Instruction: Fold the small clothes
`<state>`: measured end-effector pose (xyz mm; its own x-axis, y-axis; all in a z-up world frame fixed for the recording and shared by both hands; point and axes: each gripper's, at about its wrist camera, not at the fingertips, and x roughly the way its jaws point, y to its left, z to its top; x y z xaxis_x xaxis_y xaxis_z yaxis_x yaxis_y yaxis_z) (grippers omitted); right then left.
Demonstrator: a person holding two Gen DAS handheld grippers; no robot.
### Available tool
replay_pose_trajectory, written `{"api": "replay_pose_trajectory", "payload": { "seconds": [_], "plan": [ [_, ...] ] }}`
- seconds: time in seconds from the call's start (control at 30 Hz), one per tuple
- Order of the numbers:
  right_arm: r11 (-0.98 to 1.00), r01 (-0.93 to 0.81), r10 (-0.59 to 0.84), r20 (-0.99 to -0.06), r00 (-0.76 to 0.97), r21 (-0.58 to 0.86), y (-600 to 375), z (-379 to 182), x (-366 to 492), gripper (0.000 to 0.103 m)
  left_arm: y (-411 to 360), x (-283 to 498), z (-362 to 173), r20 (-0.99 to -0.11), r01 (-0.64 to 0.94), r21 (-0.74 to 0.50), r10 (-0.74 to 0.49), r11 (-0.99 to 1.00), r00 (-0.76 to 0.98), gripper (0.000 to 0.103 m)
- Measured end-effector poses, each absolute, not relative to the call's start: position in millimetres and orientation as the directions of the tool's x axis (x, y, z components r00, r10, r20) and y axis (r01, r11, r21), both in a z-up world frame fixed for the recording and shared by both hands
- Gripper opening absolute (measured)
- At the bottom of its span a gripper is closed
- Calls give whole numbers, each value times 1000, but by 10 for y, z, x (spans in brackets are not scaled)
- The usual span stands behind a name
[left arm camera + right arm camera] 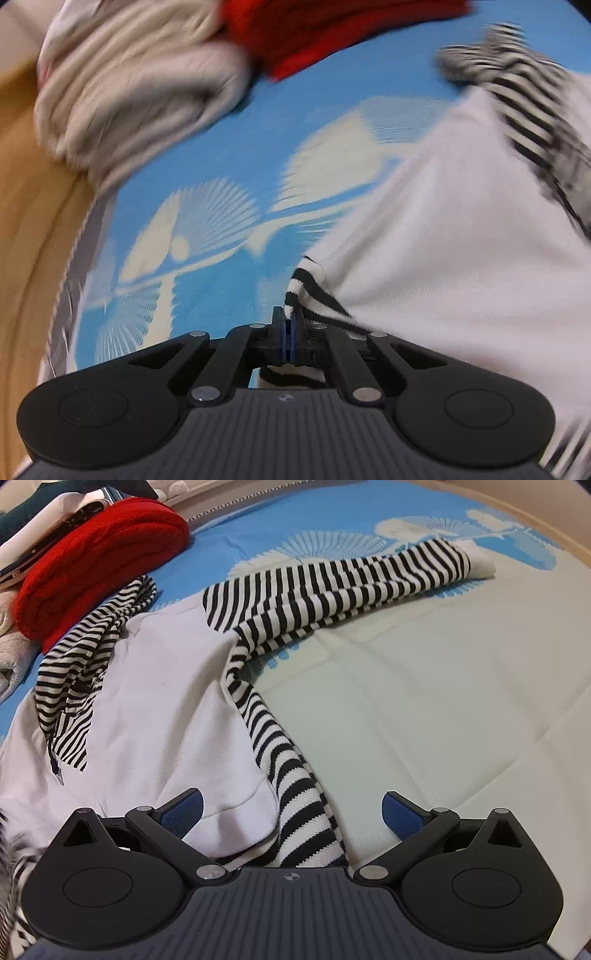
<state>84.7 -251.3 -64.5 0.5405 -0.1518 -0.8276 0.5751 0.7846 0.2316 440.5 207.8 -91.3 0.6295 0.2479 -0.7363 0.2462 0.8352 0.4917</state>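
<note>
A white garment (166, 701) with black-and-white striped sleeves lies spread on a blue patterned sheet (258, 528). One striped sleeve (332, 587) stretches toward the far right, and another striped part (85, 664) is bunched on the left. In the left wrist view, my left gripper (289, 325) is shut on the garment's striped edge (306, 291); creases in the white cloth (443, 240) fan out from the grip. My right gripper (291, 801) is open wide, and a striped band (280, 753) runs between its blue pads (184, 810) untouched.
A folded red garment (99, 561) sits at the far left, with a phone (55, 535) and other clothes behind it. A cream knit bundle (129, 92) lies beside the red one (332, 33). A pale quilted pad (443, 683) covers the right. A wooden edge (22, 221) borders the sheet.
</note>
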Motion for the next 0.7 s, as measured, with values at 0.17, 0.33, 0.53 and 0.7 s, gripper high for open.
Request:
{"api": "replay_pose_trajectory", "payload": {
  "seconds": [0.17,0.33,0.53,0.7],
  "plan": [
    [794,563,-142,-830,539,230,-2583,-647,852,102,1986,4559,-1010,-656,101,553,358,827,664,54],
    [804,537,-117,-816,566,257,-2692,-588,768,102,1944,3730,-673,-682,160,428,202,890,703,90],
    [837,415,43,-799,600,356,-2764,-528,532,102,1864,2295,-449,-805,267,217,17,939,594,101],
    [855,276,237,-803,546,440,-2698,-561,336,102,1603,1475,-780,-894,444,141,-79,885,442,101]
  ]
}}
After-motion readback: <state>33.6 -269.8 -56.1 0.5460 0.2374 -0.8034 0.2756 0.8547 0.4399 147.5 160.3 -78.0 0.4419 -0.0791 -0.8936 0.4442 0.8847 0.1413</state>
